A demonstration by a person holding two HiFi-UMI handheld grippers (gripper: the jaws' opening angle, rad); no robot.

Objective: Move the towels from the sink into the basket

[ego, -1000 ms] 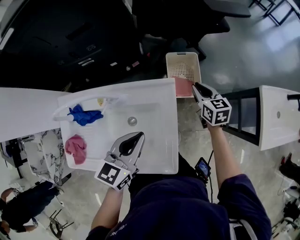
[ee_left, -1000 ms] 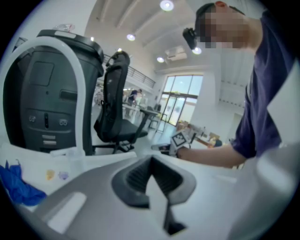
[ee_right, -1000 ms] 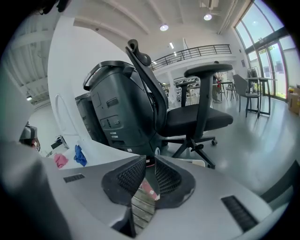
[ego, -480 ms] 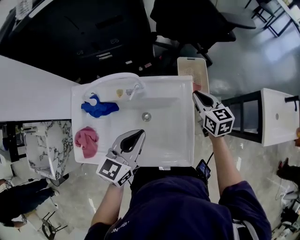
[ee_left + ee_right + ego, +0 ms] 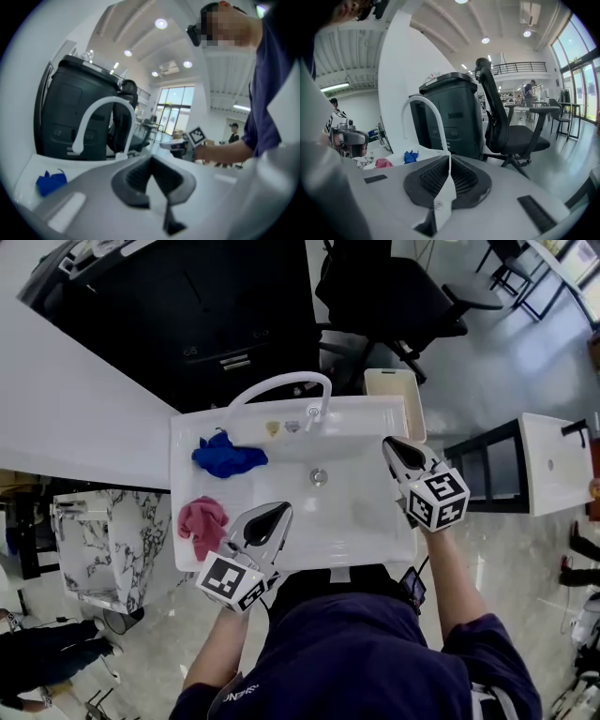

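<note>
The white sink (image 5: pixel 375 540) holds a blue towel (image 5: pixel 228 457) at its far left and a pink towel (image 5: pixel 202 521) at its near left. In the left gripper view the blue towel (image 5: pixel 50 182) lies low on the left. The right gripper view shows the two towels, blue (image 5: pixel 410 156) and pink (image 5: pixel 383 163), beside each other. A beige basket (image 5: pixel 392 376) stands behind the sink's far right corner. My left gripper (image 5: pixel 277 513) hovers over the sink's near edge, shut and empty. My right gripper (image 5: pixel 390 443) is over the sink's right side; its jaws have just been closing on nothing and are shut.
A white arched faucet (image 5: pixel 281 388) rises at the sink's back edge. Behind it stand a black bin (image 5: pixel 187 315) and an office chair (image 5: pixel 394 296). A second white sink (image 5: pixel 553 474) is at the right, a marble stand (image 5: pixel 103 540) at the left.
My right gripper has come away from the basket to above the sink's right side. The left gripper has shifted along the near edge. The head view has swung, so the sink appears further right.
</note>
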